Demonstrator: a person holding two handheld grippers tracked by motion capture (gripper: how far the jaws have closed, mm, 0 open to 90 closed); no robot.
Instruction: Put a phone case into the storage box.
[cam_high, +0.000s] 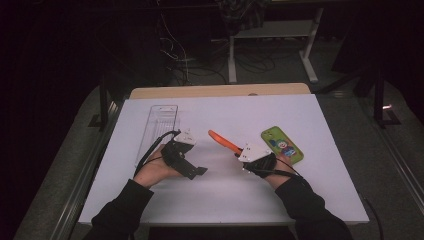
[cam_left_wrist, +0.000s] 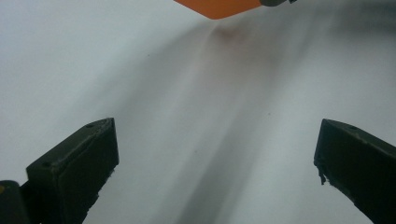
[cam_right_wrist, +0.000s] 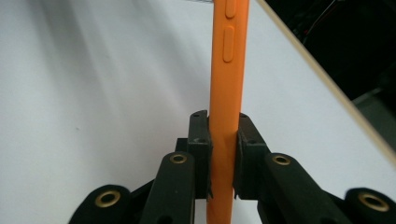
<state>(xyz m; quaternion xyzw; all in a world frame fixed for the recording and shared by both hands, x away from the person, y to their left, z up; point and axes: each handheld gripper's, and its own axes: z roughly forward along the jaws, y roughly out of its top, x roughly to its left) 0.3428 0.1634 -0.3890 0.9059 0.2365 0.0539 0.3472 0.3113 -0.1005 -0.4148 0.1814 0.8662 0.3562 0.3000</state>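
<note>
both jaws of right hand-held gripper (cam_right_wrist: 223, 154) tight on orange phone case (cam_right_wrist: 225, 93)

Looks like a lab from my feed: white-covered surface (cam_high: 300, 200) on a dark floor, loose cables (cam_high: 200, 65) tangled at upper centre, white desk legs (cam_high: 310, 55) behind, black stands (cam_high: 378, 95) at both sides.

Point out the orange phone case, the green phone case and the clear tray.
orange phone case (cam_right_wrist: 228, 70): right gripper view, on its side edge below the buttons.
green phone case (cam_high: 282, 144): high view, on the cartoon picture on its back.
clear tray (cam_high: 161, 122): high view, on its transparent floor near the far end.
</note>
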